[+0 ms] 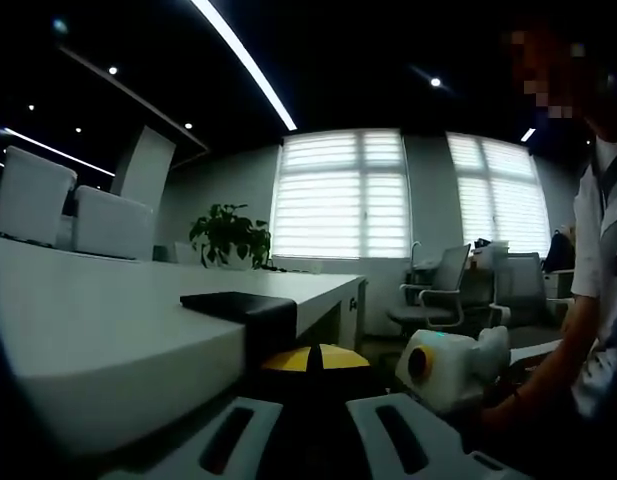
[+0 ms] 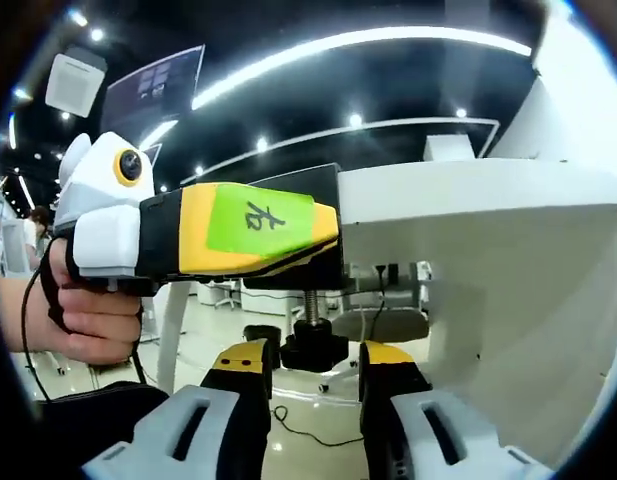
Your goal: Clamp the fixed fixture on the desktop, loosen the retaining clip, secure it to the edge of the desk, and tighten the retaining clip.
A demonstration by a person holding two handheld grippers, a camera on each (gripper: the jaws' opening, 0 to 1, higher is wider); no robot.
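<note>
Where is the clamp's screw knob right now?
In the right gripper view, the black screw knob hangs under the desk edge, between the right gripper fingers.

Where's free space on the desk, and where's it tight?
Free: bare desk top between the clamp at its edge and the white chairs. Tight: under the edge, where the right gripper flanks the knob beside the left gripper.

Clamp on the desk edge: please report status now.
Left gripper shut on the clamp at the desk edge. Right gripper jaws around the screw knob, contact unclear. Nothing in the way.
</note>
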